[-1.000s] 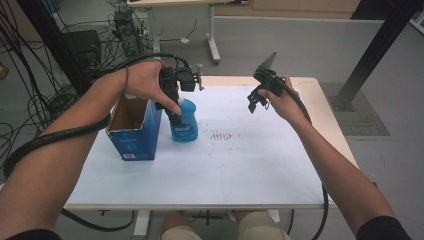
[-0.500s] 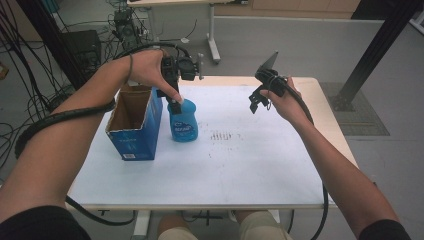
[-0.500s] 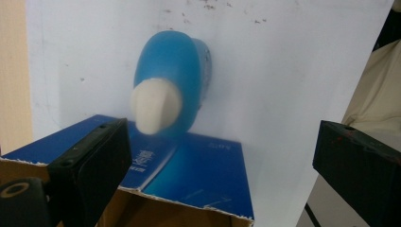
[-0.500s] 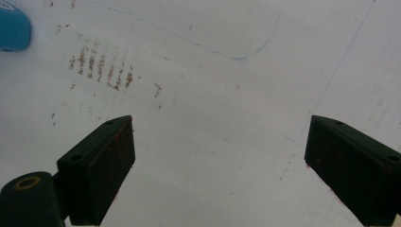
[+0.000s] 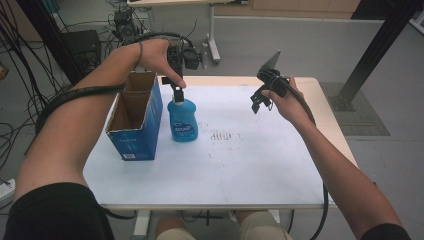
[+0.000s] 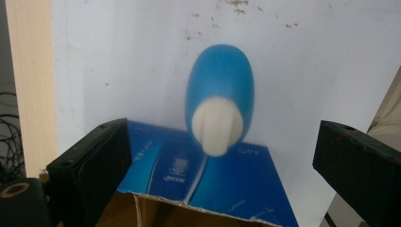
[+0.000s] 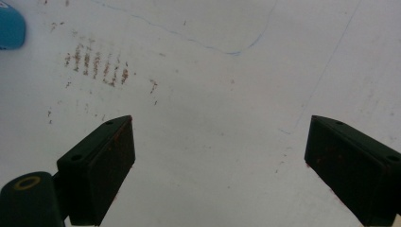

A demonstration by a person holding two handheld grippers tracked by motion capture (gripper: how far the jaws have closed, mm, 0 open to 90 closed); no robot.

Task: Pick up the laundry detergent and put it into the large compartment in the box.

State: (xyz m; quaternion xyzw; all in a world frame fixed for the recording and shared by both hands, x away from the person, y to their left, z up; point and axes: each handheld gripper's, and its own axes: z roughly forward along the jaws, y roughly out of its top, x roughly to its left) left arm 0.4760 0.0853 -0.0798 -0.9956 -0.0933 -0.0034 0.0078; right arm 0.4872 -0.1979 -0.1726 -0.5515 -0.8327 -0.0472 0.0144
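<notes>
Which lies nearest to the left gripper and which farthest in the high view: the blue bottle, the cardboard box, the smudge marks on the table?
1. Blue bottle: right under the left gripper, its white cap at the jaws.
2. Cardboard box: just left of the bottle.
3. Smudge marks: mid-table, to the right.

No legible text on bottle (image 5: pixel 182 121) or box (image 5: pixel 136 131)

Lab: cable tangles (image 5: pixel 20 60), black frame post (image 5: pixel 380 45), bare grey floor (image 5: pixel 320 50).
</notes>
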